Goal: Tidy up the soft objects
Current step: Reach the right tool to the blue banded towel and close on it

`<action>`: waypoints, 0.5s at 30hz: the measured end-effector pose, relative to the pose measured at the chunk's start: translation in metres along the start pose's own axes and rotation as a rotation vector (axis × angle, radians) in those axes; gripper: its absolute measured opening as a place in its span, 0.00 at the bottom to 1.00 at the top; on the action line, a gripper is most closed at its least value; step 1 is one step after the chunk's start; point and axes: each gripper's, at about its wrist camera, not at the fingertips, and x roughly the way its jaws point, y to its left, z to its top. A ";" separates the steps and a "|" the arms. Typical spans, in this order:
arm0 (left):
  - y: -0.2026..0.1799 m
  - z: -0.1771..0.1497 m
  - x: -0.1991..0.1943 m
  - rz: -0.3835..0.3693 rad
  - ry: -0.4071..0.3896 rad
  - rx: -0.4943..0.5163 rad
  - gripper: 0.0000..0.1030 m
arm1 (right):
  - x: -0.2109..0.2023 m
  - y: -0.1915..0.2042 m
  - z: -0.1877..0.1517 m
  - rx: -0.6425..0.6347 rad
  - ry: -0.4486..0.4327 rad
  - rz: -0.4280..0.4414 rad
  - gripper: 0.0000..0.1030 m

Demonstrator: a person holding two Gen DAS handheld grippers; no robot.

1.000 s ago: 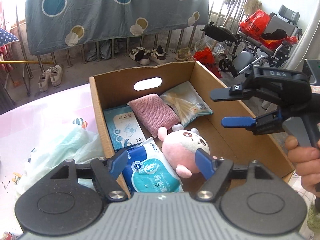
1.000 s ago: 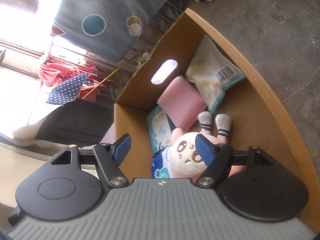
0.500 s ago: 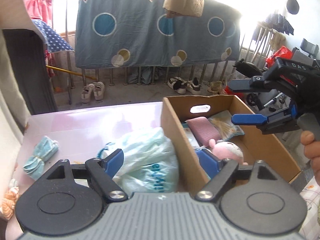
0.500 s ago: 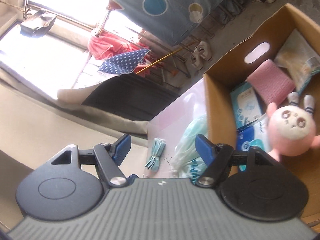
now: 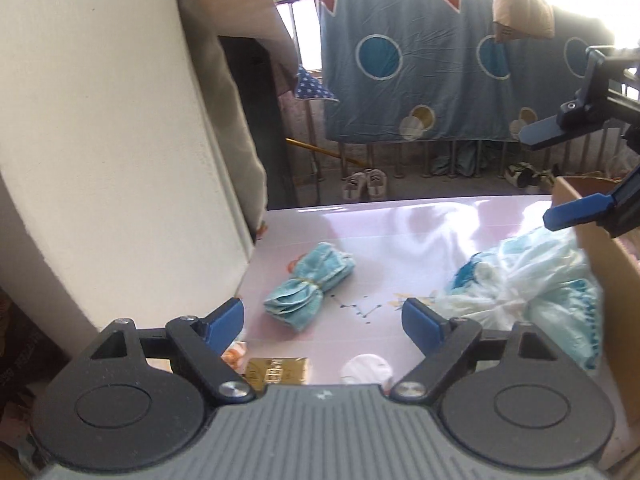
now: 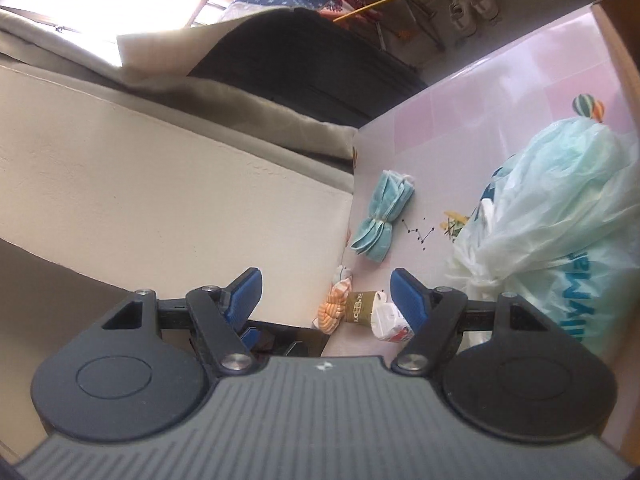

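Ahead of both tools now lies the pink tabletop (image 5: 400,232), where the open cardboard box (image 5: 600,264) filled the view a second ago, so the search for the next soft item has begun. Right of the left gripper (image 5: 323,318), whose empty jaws are opening, slumps a pale-green plastic bag (image 6: 560,208) (blue lettering unreadable). Dead ahead sits a banded bundle of light-blue cloths (image 5: 310,286). The right gripper (image 6: 326,290) is released, empty.
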 end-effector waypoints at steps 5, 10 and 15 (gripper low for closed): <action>0.020 -0.021 0.027 0.169 -0.024 0.101 0.85 | 0.071 0.001 0.001 0.043 0.090 -0.012 0.70; 0.024 -0.034 0.061 0.217 -0.033 0.188 0.85 | 0.143 -0.006 0.011 0.070 0.168 -0.053 0.70; 0.016 -0.037 0.102 0.207 0.001 0.224 0.85 | 0.211 -0.020 0.034 0.089 0.223 -0.115 0.70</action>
